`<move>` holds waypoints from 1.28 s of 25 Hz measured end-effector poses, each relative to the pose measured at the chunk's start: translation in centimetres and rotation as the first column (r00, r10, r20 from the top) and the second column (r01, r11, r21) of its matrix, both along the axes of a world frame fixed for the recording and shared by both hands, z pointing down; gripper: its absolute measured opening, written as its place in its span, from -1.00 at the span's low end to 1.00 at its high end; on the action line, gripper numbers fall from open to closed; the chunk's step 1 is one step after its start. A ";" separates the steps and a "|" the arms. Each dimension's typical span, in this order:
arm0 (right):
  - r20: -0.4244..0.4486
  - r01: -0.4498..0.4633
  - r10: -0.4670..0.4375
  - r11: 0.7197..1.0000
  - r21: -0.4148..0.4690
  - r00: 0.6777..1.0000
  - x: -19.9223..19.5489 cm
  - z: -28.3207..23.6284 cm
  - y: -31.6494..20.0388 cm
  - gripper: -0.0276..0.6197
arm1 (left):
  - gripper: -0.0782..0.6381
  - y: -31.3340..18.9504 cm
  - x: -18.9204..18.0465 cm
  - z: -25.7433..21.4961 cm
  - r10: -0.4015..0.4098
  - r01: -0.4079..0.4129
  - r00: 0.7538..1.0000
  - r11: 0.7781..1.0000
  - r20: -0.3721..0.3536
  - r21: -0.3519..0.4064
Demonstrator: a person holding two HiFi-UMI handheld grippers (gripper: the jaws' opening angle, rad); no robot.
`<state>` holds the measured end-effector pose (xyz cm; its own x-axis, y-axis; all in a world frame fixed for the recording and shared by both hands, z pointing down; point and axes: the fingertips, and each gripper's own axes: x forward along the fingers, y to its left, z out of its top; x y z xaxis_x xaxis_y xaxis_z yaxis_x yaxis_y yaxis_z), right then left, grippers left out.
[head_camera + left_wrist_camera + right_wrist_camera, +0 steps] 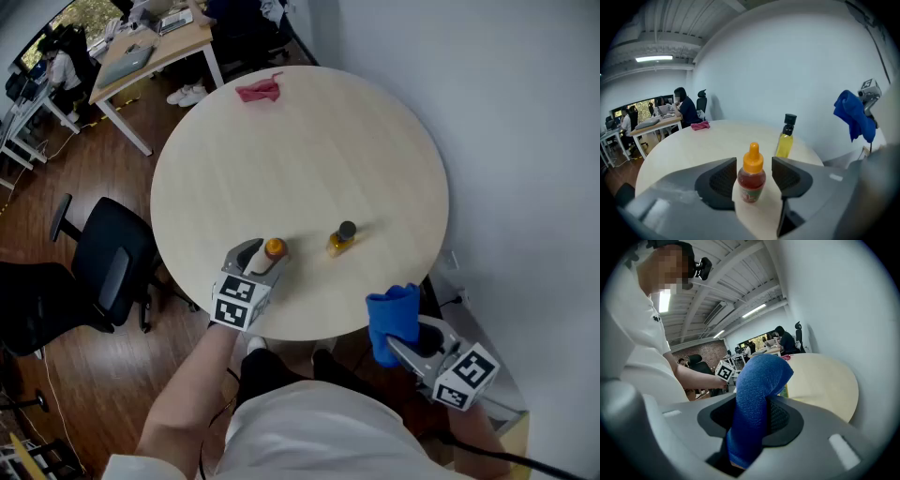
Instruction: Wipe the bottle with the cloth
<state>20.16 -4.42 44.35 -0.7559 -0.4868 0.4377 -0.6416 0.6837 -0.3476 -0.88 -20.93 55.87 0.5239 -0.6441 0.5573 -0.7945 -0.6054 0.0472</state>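
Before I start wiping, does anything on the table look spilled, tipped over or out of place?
Nothing spilled: the orange-capped bottle and the yellow bottle stand upright. A crumpled pink cloth lies alone near the table's far edge.

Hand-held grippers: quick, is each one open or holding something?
Left hand-held gripper: open, jaws either side of the orange-capped bottle, not clamped.
Right hand-held gripper: closed on the blue cloth.

An office: beyond the round table (309, 141), people (683, 105) are sitting at desks (169, 45) bearing laptops (125, 64); a black swivel chair (108, 267) is standing beside the table on wood flooring (56, 178).
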 end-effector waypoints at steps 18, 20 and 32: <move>0.019 0.020 -0.024 0.986 0.165 1.000 -10.6 -5.6 -7.0 -0.44 | -0.33 1.5 -0.2 -10.0 0.307 -0.302 0.949 0.951 -0.069 0.073; 0.025 0.054 -0.061 0.975 0.216 0.998 -13.6 -7.0 -8.2 -0.44 | -0.33 2.5 -0.9 -12.4 0.361 -0.355 0.929 0.932 -0.084 0.077; 0.055 0.066 -0.081 0.969 0.237 0.995 -22.8 -4.5 -9.6 -0.44 | -0.33 6.0 -5.7 -18.8 0.496 -0.486 0.857 0.868 -0.136 0.103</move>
